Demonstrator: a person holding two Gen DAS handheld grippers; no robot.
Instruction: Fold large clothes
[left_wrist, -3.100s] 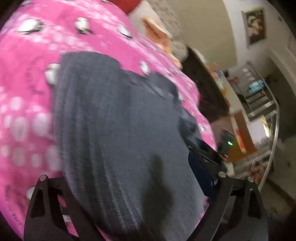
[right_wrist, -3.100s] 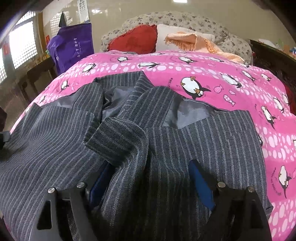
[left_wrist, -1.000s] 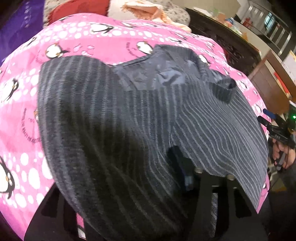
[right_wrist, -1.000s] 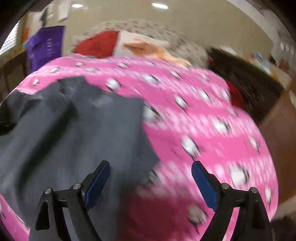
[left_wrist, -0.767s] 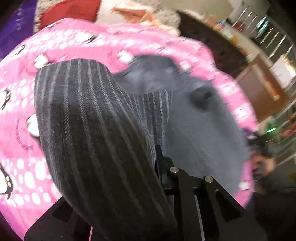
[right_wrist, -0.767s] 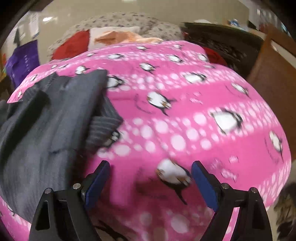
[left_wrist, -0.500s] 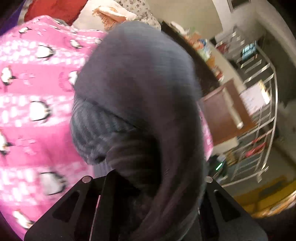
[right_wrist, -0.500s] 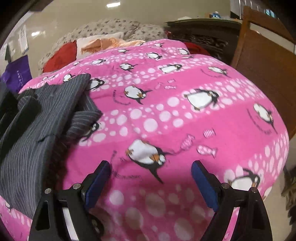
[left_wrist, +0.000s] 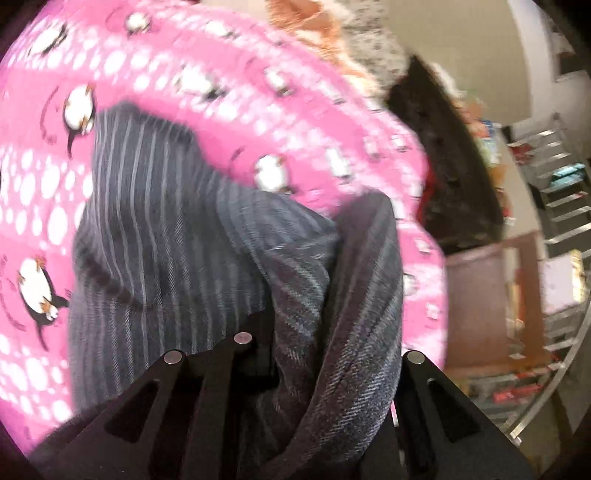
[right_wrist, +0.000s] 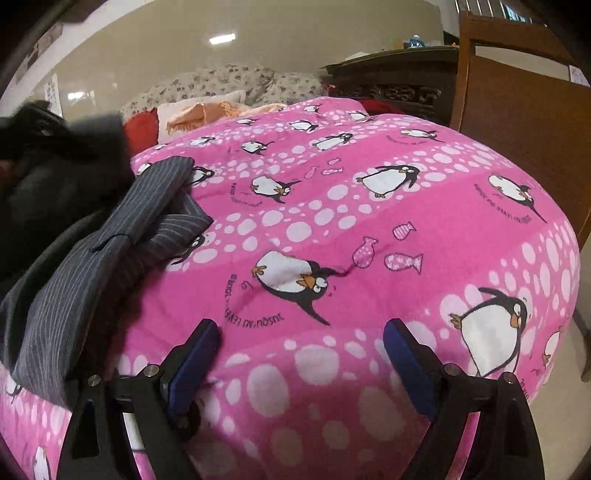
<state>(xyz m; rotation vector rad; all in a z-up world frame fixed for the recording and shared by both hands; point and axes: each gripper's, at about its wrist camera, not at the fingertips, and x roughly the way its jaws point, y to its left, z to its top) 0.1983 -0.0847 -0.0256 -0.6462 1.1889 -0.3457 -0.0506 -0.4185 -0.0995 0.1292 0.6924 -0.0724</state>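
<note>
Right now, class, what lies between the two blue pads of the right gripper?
Only bare pink penguin-print quilt, as the right wrist view shows. The right gripper stands open with nothing held; the grey pinstriped jacket lies off to its left.

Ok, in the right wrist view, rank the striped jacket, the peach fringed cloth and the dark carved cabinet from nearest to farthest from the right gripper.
1. Striped jacket, close on the left of the right gripper.
2. Peach fringed cloth, up at the head of the bed.
3. Dark carved cabinet, behind the bed, upper right.
</note>
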